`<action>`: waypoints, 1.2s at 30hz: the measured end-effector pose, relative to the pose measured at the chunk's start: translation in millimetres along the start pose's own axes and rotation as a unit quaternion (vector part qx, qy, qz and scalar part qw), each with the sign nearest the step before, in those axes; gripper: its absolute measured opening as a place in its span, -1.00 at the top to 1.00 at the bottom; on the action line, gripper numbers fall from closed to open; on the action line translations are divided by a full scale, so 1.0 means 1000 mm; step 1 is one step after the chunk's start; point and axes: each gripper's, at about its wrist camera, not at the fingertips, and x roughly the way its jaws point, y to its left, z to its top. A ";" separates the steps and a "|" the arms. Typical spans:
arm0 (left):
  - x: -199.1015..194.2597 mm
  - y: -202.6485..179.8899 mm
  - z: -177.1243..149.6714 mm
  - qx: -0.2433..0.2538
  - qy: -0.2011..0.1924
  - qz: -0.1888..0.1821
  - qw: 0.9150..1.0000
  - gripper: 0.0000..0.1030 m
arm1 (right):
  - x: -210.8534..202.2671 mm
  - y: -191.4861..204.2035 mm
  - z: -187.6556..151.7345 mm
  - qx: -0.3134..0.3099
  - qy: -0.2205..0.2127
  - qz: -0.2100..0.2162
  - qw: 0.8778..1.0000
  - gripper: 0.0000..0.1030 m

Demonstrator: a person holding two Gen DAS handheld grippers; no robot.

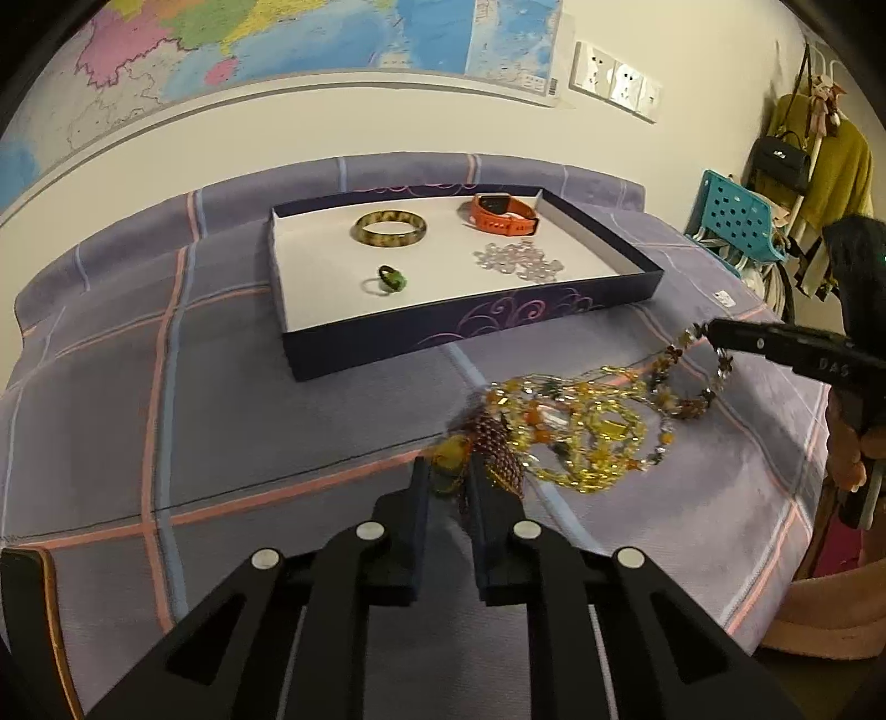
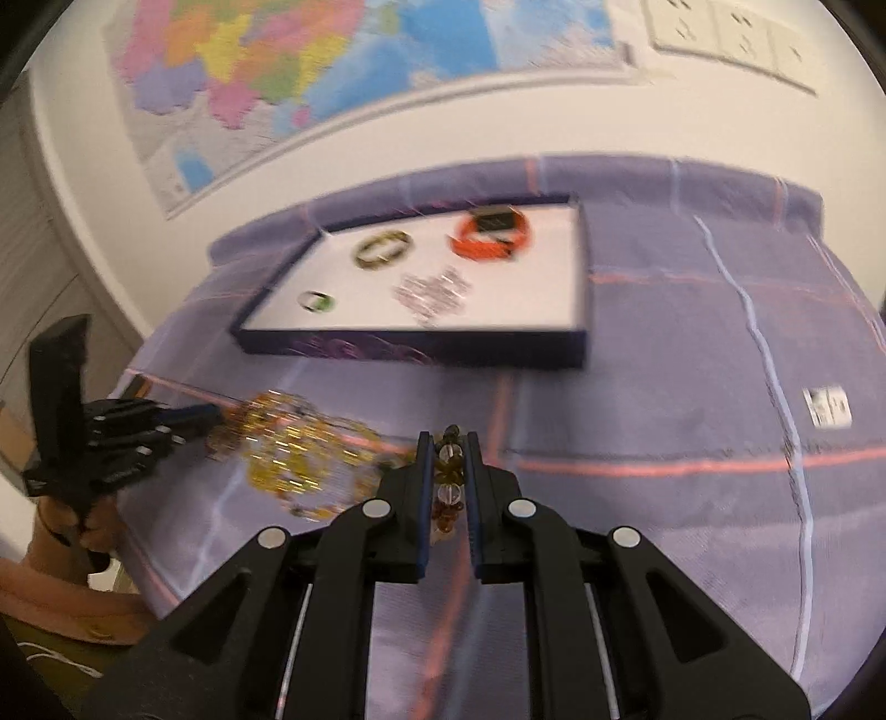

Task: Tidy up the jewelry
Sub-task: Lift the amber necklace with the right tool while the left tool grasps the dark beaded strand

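The left tool [image 1: 447, 479] is clenched on the tangled yellow necklace [image 1: 587, 426]. Only the right-wrist view shows the right tool [image 2: 449, 462] pinching a bead strand [image 2: 449, 471]. Beyond, on the checked surface [image 1: 221, 421], a box [image 1: 387, 338] holds other jewelry; a map [image 1: 277, 44] hangs behind.

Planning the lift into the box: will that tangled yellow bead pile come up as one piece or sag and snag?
Likely floppy: the yellow bead pile lies in loose loops on the bedspread. Probably snags: a brown bead strand runs through it. With the left gripper and right gripper clamped on opposite ends, the middle should sag.
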 end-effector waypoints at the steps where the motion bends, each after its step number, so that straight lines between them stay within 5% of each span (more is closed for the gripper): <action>1: 0.000 0.000 0.001 0.002 -0.001 0.002 1.000 0.76 | 0.003 -0.005 -0.002 0.004 0.005 -0.007 1.000 0.79; 12: -0.026 -0.006 0.008 0.017 -0.035 0.000 0.999 0.73 | 0.009 -0.005 -0.010 -0.002 0.012 -0.024 1.000 0.60; 17: -0.016 -0.027 0.008 0.047 -0.028 -0.015 0.998 0.72 | 0.006 0.036 -0.002 -0.069 -0.006 0.017 0.997 0.51; 28: -0.003 -0.014 0.006 0.015 -0.014 0.001 1.000 0.71 | 0.057 0.124 -0.013 -0.173 0.059 0.095 0.978 0.45; 36: -0.003 -0.007 0.004 0.006 -0.016 0.004 1.000 0.68 | 0.064 0.132 -0.021 -0.206 0.056 0.056 0.975 0.47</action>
